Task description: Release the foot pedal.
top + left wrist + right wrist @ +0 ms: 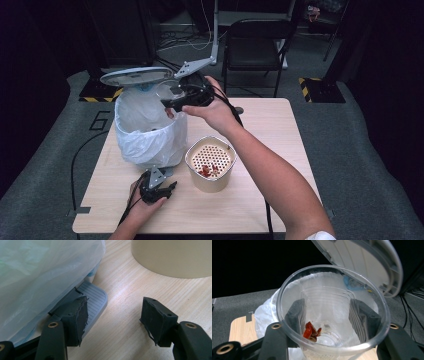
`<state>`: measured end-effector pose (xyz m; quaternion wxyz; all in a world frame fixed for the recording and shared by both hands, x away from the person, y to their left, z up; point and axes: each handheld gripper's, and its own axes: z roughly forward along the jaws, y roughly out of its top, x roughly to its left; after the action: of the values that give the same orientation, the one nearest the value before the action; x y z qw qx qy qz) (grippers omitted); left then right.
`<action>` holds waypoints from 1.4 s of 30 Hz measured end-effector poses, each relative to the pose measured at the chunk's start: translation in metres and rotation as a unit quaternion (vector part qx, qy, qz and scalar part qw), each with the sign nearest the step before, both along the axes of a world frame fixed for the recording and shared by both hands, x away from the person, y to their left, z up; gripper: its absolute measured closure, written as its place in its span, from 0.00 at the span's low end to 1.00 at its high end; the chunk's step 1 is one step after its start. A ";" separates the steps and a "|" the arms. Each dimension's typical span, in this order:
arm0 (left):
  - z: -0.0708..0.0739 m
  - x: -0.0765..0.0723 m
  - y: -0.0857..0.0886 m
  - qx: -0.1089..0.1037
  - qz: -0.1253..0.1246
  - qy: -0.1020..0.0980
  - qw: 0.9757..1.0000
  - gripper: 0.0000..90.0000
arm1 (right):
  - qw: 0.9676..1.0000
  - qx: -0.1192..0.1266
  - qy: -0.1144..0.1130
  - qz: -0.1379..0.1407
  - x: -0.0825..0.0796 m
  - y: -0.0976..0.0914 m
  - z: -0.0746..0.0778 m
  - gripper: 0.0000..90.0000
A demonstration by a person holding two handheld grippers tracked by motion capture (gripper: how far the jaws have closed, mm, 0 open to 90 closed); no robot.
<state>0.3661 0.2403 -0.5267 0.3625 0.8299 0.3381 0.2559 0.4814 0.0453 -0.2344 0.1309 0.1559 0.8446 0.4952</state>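
Note:
A pedal bin lined with a white bag [145, 135] stands at the table's left, its grey lid [136, 76] raised. My right gripper [171, 101] is shut on a clear plastic cup [167, 90] and holds it over the bin's mouth. In the right gripper view the cup [332, 302] has a few red scraps [311, 331] stuck near its bottom, with the lid [364, 262] behind it. My left gripper [116, 315] sits low at the bin's foot, jaws apart with nothing between them. One of its fingers lies on the ribbed grey pedal [93, 298].
A beige container [210, 162] with a perforated insert and red scraps stands mid-table, just right of the bin, and also shows in the left gripper view [172, 257]. A black chair [255, 45] stands beyond the table's far edge. The table's right half [270, 125] is bare wood.

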 end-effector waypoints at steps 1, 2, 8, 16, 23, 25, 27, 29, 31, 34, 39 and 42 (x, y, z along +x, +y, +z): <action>0.000 0.000 0.000 0.000 0.000 0.000 1.000 0.42 | 1.000 0.000 -0.001 0.003 0.000 0.003 0.000 0.52; 0.000 0.000 0.000 0.000 0.000 0.000 1.000 0.42 | 1.000 -0.001 0.000 0.002 0.000 0.005 -0.001 0.52; 0.000 0.000 0.000 -0.003 -0.001 0.002 1.000 0.42 | 1.000 0.000 0.002 0.008 0.003 0.019 -0.004 0.52; 0.000 0.000 0.000 -0.002 -0.001 0.002 1.000 0.42 | 1.000 0.002 0.005 0.002 0.010 0.037 -0.012 0.52; 0.000 0.000 0.000 -0.003 -0.002 0.002 1.000 0.42 | 1.000 -0.008 0.009 -0.014 0.018 0.053 -0.026 0.51; 0.000 0.000 0.000 -0.003 -0.001 0.002 1.000 0.42 | 1.000 -0.011 0.012 -0.015 0.019 0.057 -0.030 0.51; 0.000 0.000 0.000 -0.003 -0.002 0.002 1.000 0.42 | 1.000 -0.012 0.013 -0.015 0.020 0.061 -0.033 0.51; 0.000 0.000 0.000 -0.003 -0.002 0.002 1.000 0.42 | 1.000 -0.012 0.016 -0.017 0.021 0.064 -0.037 0.51; 0.000 0.000 0.000 -0.001 -0.001 0.000 1.000 0.42 | 1.000 -0.017 0.017 -0.020 0.022 0.068 -0.042 0.51; -0.002 0.000 -0.001 -0.007 0.005 -0.008 1.000 0.42 | 0.999 -0.024 0.019 -0.022 0.023 0.074 -0.047 0.51; 0.000 0.000 0.000 -0.003 -0.002 0.001 1.000 0.42 | 0.998 -0.007 0.042 -0.056 0.028 0.083 -0.053 0.41; 0.000 0.000 0.000 -0.003 -0.002 0.002 1.000 0.42 | 0.996 0.004 0.068 -0.063 0.027 0.091 -0.058 0.25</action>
<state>0.3662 0.2403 -0.5269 0.3648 0.8299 0.3380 0.2527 0.5080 0.1364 -0.2923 0.1035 0.2426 0.8378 0.4780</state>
